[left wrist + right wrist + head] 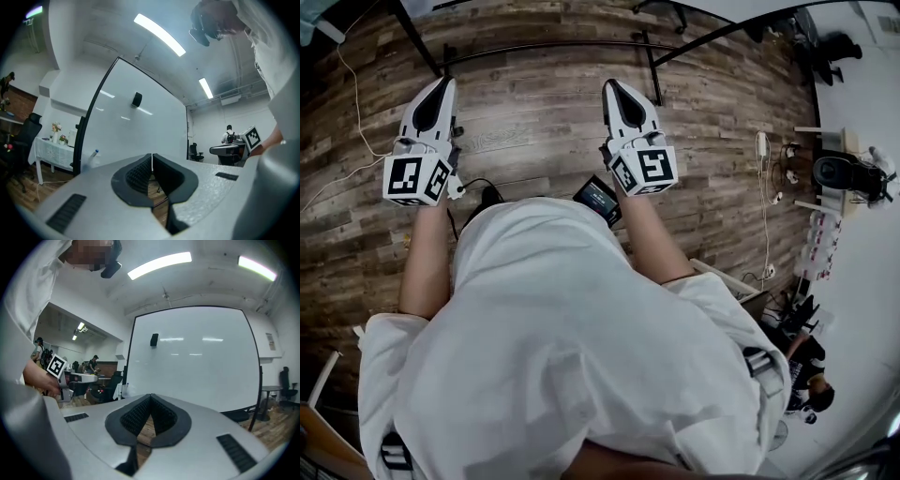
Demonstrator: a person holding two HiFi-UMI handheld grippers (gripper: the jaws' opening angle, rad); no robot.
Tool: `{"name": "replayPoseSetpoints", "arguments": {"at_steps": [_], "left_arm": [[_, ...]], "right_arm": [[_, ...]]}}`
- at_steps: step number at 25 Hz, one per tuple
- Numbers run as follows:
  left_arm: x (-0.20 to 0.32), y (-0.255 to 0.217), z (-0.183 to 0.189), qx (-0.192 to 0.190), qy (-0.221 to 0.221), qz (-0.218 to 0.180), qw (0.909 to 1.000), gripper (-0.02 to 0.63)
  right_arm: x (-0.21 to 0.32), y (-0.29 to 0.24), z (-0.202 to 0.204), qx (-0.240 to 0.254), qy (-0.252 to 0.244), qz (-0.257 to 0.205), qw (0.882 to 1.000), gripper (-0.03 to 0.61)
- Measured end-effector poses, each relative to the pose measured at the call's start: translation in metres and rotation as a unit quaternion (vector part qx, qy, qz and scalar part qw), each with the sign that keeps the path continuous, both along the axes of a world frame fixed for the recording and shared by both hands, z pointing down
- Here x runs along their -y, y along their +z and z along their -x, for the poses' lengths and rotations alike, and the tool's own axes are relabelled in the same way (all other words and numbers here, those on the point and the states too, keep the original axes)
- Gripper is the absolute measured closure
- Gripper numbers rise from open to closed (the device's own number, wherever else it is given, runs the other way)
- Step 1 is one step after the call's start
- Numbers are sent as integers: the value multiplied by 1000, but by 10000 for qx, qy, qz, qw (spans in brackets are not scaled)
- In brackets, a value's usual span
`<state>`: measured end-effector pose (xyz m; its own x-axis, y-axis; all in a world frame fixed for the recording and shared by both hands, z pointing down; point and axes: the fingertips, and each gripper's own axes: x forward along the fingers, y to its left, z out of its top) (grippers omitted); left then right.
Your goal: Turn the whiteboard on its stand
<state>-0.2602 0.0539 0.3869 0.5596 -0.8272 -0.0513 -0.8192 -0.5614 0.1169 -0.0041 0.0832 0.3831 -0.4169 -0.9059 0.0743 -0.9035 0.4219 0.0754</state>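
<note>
My left claw (445, 82) and right claw (611, 86), jaws pressed together and empty, point level at the whiteboard (197, 357), which stands upright ahead, apart from both. A small black block (154, 339) clings to its face; flowers (56, 127) top a cloth-covered table (54, 149) beside it.

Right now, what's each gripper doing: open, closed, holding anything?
Left gripper: closed, holding nothing.
Right gripper: closed, holding nothing.

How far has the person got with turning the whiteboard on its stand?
Done: nothing visible; the whiteboard sits upright in its stand, untouched. In hand: left gripper and right gripper are both shut, empty, facing it. Left: reaching the board and turning it.
</note>
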Motion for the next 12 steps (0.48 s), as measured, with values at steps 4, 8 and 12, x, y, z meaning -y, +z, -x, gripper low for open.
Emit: {"name": "replayPoseSetpoints", "arguments": {"at_steps": [4,8,12], "left_arm": [[-10,-2,-44,65,61,16,10000,600],[-24,2,-81,163,274,91,9995,600],[-31,2,-108,209,344,86,9992,600]], "right_arm": [[-14,6,-50,133,212,40,9997,581],[-29,13,-75,187,262,47,9995,581],[-38,14,-95,194,277,-20,9994,581]]}}
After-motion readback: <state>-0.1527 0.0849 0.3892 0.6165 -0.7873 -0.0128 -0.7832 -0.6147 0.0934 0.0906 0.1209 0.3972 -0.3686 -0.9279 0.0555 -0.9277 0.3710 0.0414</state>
